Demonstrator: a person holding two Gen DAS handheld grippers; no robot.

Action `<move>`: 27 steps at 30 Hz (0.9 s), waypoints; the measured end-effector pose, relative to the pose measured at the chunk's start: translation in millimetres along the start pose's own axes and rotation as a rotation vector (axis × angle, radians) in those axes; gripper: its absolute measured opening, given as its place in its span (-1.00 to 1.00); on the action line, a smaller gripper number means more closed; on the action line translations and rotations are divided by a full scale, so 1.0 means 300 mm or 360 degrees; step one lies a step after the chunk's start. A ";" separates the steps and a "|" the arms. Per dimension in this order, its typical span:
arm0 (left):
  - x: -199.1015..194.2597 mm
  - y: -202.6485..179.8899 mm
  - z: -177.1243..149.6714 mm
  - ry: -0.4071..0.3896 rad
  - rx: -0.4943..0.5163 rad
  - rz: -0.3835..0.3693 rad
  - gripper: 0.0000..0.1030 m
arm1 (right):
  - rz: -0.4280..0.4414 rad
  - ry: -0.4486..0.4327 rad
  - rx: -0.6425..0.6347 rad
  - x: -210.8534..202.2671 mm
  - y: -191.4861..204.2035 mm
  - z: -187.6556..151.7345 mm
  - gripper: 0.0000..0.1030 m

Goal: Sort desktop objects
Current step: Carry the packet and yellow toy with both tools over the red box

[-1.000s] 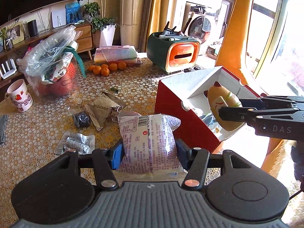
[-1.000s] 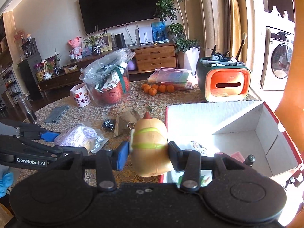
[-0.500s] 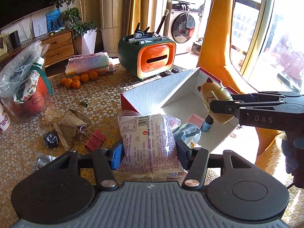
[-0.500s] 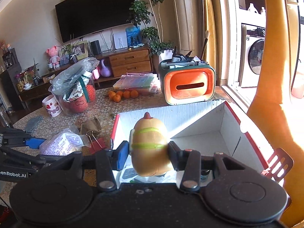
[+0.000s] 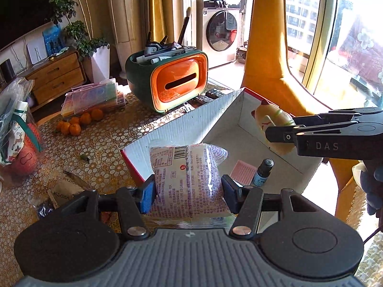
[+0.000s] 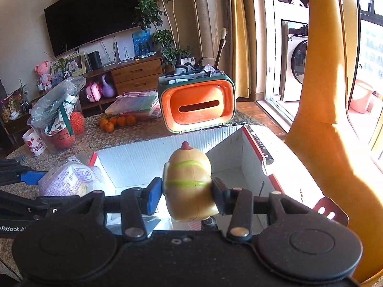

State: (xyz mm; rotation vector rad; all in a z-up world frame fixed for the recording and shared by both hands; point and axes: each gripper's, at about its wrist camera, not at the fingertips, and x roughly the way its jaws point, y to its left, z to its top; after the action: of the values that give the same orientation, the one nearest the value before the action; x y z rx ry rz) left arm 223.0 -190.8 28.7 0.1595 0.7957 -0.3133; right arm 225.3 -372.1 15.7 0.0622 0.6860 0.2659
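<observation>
Over red box: L fingers pinch snack pack; R gripper clamps toy.

The left gripper points forward and slightly down, its jaws closed against the two sides of a soft packet held between the blue and black pads. The right gripper is level beside it, jaws clamped on the flanks of a tan toy figure. In the left wrist view the right gripper reaches in from the right edge, a gloved hand behind it.
</observation>
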 end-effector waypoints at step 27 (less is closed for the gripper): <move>0.357 -0.096 0.038 0.0278 0.0212 0.0085 0.10 | -0.0097 0.0366 -0.0045 0.296 -0.076 -0.024 -0.11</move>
State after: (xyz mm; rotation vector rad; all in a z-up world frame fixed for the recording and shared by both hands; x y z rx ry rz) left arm 291.5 -244.1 -41.4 0.3362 0.9418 -0.3051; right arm 291.7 -371.0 -48.0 -0.0166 0.9112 0.2258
